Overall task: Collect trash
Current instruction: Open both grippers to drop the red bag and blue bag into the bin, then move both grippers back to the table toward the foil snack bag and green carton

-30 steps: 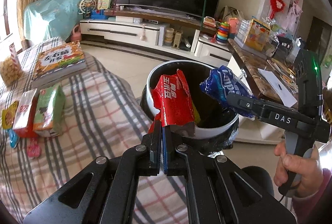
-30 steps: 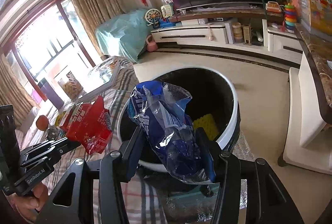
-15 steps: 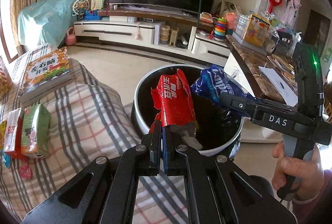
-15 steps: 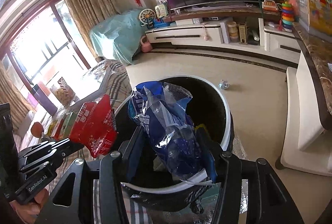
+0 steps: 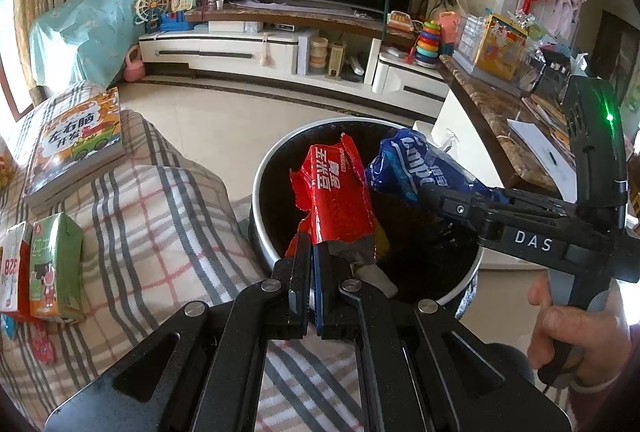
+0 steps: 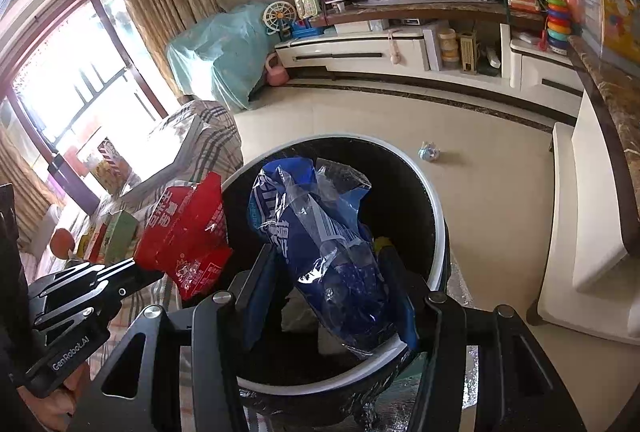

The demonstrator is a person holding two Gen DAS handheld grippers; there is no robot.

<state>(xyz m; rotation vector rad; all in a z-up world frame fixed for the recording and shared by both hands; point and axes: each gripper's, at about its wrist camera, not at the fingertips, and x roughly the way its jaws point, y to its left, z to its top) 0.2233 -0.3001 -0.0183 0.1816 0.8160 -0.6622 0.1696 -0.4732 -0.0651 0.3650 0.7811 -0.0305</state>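
My left gripper [image 5: 316, 256] is shut on a torn red snack wrapper [image 5: 340, 200] and holds it above the round black trash bin with a white rim [image 5: 272, 256]. My right gripper [image 6: 328, 284] is shut on a crumpled blue plastic bag [image 6: 320, 232], also over the bin's mouth [image 6: 436, 208]. The blue bag [image 5: 412, 172] shows in the left wrist view just right of the red wrapper. The red wrapper [image 6: 188, 232] shows in the right wrist view at the bin's left rim. Some trash lies inside the bin.
A plaid-covered table [image 5: 160, 224] left of the bin carries a picture book [image 5: 76, 140] and drink cartons [image 5: 52, 272]. A small crumpled wrapper [image 6: 429, 152] lies on the floor beyond the bin. A TV stand [image 5: 240, 48] stands behind, a marble counter [image 5: 496, 120] to the right.
Both grippers have moved forward with their wrappers, from beside the bin to over its mouth. Both stay shut on what they hold.
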